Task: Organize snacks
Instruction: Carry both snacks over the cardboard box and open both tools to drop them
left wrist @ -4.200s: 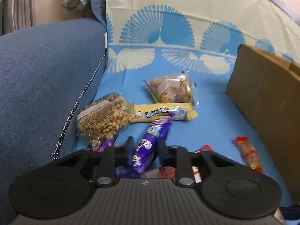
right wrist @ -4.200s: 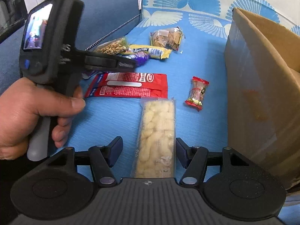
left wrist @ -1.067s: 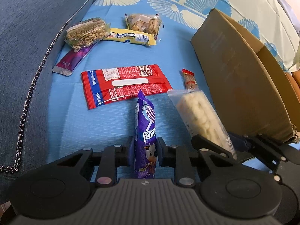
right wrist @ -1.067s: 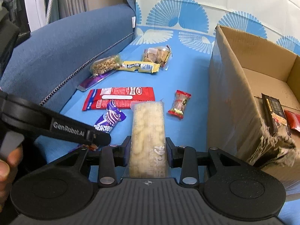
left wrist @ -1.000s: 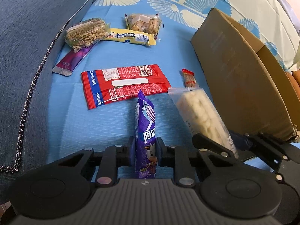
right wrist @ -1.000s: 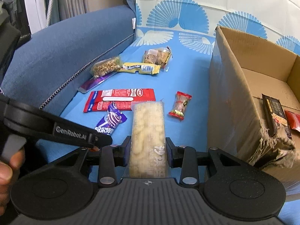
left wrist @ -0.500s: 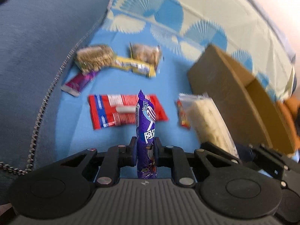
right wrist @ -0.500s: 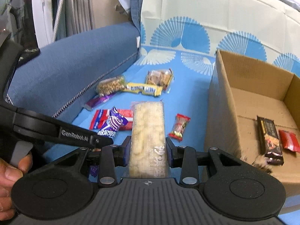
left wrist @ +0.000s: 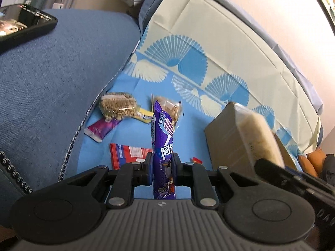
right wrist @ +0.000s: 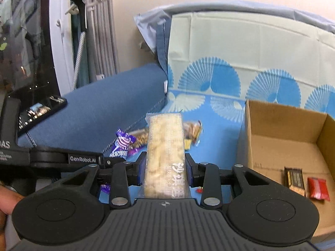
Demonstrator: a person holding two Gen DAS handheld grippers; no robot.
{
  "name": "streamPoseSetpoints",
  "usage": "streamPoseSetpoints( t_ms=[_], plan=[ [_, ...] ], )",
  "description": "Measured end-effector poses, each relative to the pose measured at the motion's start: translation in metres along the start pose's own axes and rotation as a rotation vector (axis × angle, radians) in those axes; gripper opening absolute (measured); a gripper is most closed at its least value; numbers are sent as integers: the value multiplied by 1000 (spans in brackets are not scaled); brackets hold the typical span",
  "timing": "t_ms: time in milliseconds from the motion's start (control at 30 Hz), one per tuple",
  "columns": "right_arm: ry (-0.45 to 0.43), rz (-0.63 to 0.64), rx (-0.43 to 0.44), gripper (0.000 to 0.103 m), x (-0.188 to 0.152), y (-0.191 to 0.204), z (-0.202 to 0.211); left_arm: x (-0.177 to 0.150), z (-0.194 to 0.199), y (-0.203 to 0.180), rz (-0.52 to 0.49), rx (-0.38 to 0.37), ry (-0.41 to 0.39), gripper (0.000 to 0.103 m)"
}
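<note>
Both tongs are carrying something right now. The left gripper [left wrist: 162, 168] is pinching a purple snack pack [left wrist: 162, 138] near its lower end, jaws nearly closed on the thin wrapper, pack sticking up above the blue sheet [left wrist: 134, 144]. The right gripper [right wrist: 165, 172] is clamping a clear pack of pale puffed snack [right wrist: 165, 146] across its width – jaws a bit wider. Cardboard box [right wrist: 282, 144] is sitting just to the right, two bars already inside. Both packs are looking light, crinkly and slippery – the puffed one is probably crushing easily, so I'd be gripping gently, mid-body.
</note>
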State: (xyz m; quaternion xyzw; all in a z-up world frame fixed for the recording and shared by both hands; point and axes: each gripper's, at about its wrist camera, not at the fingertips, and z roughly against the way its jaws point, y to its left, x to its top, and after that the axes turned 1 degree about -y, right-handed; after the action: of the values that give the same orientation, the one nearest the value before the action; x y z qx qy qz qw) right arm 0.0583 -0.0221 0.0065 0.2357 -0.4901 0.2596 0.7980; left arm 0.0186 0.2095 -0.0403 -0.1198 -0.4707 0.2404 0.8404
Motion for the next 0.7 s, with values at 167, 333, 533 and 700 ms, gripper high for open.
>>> streamPoseSetpoints(
  t_ms=[167,333,533,700],
  plan=[
    [-53,1,-9,38,12,-8,9,4,0,-3,15,10,8,18],
    [-88,-64,-43,38,23,-31,14,6,-11,-11,79,13,47,18],
    [-123,-163,-170,38,36,-70,22,21,-28,-56,101,-34,52,18],
    [-135,-289,-354,38,38,-122,30,35,-42,-116,72,-121,38,18]
  ],
)
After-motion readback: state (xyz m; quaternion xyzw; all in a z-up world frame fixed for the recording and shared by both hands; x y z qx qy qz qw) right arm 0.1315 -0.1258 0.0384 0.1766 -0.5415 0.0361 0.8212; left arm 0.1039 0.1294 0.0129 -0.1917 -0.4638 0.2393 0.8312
